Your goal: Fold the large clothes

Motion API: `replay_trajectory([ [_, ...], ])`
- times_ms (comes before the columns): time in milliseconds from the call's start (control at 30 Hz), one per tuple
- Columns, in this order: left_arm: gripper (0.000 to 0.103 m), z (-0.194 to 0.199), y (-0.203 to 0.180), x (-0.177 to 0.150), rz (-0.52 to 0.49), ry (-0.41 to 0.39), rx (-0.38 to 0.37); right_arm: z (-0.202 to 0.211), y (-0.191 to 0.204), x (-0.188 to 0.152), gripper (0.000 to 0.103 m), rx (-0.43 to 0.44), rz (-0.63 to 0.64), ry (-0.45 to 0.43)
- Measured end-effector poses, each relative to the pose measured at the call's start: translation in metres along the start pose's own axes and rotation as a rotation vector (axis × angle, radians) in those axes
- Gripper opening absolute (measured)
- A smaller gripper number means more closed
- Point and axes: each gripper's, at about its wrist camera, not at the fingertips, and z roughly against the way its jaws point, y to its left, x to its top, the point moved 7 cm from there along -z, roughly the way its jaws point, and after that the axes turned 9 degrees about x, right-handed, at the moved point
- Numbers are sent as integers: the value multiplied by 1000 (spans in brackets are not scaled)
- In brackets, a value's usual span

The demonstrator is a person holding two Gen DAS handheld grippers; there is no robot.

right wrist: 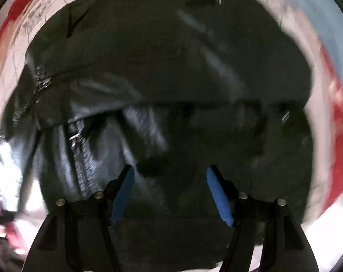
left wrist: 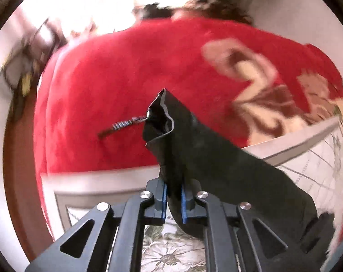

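A black zip jacket [right wrist: 171, 79] lies spread out and fills most of the right wrist view, its zipper [right wrist: 80, 158] running down the left side. My right gripper [right wrist: 170, 174] is open just above the jacket, its blue pads [right wrist: 124, 195] apart with dark fabric between and below them. In the left wrist view my left gripper [left wrist: 173, 201] is shut on a corner of the black jacket [left wrist: 194, 147], lifted up, with a zip pull [left wrist: 126, 122] dangling from the raised corner.
A red fleece blanket [left wrist: 126, 79] with a cream floral pattern covers the surface behind. A white flower-printed sheet [left wrist: 171, 256] lies underneath. A pale blue cloth [right wrist: 325, 22] sits at the upper right. Brown floor [left wrist: 19, 158] shows at left.
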Motion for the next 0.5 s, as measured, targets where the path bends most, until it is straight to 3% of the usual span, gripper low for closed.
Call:
replay_trajectory([
  [100,6,41,-27,10,-135,-137,0,11,8,14,71,-90,64,-63],
  [267,5,106,-96,41,-355,-326,-48,23,6,36,71,-64,65,-114],
  [400,5,172,-165,5,-533,-461,-141,26,-27,51,71,34,-21,-100],
  [500,4,213,-223,-40,-630,-484,-249,32,-69,57,71,62,-86,-97],
])
